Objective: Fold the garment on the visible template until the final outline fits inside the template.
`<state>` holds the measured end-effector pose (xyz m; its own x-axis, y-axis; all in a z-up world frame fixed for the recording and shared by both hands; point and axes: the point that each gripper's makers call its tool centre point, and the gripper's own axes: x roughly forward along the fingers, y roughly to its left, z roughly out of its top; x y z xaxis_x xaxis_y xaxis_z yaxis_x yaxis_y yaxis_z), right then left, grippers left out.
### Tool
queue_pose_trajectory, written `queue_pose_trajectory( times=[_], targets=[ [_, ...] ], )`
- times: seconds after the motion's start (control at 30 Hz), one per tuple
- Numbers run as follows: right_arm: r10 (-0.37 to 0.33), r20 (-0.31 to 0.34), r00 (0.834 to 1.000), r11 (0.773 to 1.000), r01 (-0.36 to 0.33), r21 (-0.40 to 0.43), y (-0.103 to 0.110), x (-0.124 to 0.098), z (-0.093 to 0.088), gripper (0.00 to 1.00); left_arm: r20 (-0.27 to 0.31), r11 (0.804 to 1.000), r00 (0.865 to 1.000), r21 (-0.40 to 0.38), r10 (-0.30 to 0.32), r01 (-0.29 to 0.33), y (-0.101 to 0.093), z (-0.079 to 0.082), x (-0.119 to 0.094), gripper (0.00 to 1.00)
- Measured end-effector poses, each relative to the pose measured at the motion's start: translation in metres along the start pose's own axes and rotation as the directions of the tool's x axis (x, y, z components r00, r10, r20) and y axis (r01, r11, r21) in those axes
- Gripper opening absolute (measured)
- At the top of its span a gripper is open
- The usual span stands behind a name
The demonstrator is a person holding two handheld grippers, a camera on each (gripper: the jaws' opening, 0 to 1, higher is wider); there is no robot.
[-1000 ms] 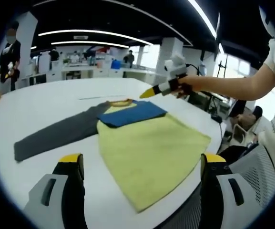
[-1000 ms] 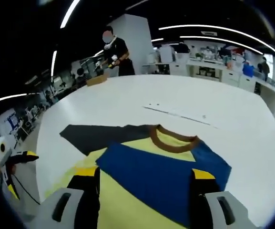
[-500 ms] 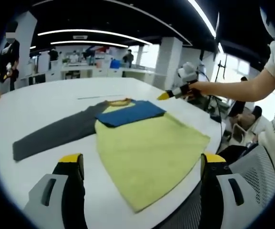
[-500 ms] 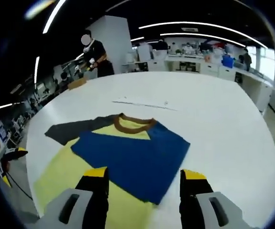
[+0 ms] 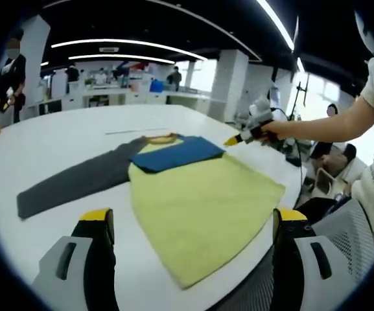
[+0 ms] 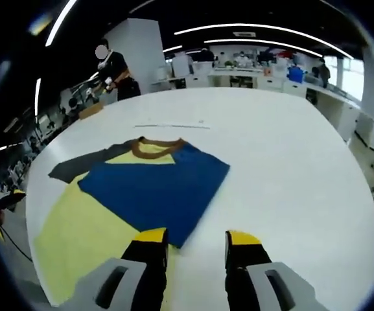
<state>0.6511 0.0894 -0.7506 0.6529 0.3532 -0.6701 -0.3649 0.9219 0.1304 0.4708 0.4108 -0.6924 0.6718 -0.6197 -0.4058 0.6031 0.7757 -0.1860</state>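
Jaws spread and empty, the left gripper (image 5: 190, 227) hovers over the yellow hem of the garment (image 5: 199, 194), which lies flat on the white table (image 5: 57, 139). The right gripper (image 6: 194, 243), jaws narrowly parted and empty, hangs by the folded blue sleeve (image 6: 154, 188) at its 11 o'clock. The grey sleeve (image 5: 70, 181), at the left gripper's 10 o'clock, looks next: pinch its cuff and lay it smoothly across.

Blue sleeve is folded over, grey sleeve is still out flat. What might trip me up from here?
1. The yellow hem lies at the table edge nearest you; a tug may drag it off.
2. The grey sleeve lies spread far to one side, so folding it in means a long reach that could rumple the body.
3. The blue sleeve lies loose on top, near the right tongs, and could be knocked open.
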Motion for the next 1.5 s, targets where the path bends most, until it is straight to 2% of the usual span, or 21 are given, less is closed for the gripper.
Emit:
queue_pose_trajectory(
  times=[0.4, 0.6, 0.77, 0.83, 1.5],
  targets=[
    [0.013, -0.051, 0.999, 0.999, -0.014, -0.033, 0.004, 0.009, -0.02, 0.23, -0.009, 1.0, 1.0, -0.011, 0.013, -0.013, 0.001, -0.003, -0.002, 0.99],
    [0.026, -0.051, 0.998, 0.998, -0.029, -0.05, 0.008, 0.017, -0.02, 0.17, -0.012, 1.0, 1.0, -0.011, 0.021, -0.021, 0.003, -0.002, -0.004, 0.98],
    [0.055, -0.05, 0.997, 0.989, -0.062, -0.131, 0.009, 0.027, -0.017, 0.05, -0.016, 1.0, 1.0, -0.01, 0.027, -0.027, 0.005, -0.002, -0.006, 0.98],
    [0.059, -0.054, 0.997, 0.988, -0.065, -0.137, 0.011, 0.03, -0.018, 0.01, -0.016, 1.0, 0.999, -0.01, 0.027, -0.027, 0.004, -0.002, -0.006, 0.98],
    [-0.01, -0.069, 0.998, 0.992, 0.001, -0.125, -0.011, 0.025, -0.019, 0.0, -0.014, 1.0, 1.0, -0.009, 0.023, -0.023, 0.002, -0.002, -0.007, 0.98]
  ],
)
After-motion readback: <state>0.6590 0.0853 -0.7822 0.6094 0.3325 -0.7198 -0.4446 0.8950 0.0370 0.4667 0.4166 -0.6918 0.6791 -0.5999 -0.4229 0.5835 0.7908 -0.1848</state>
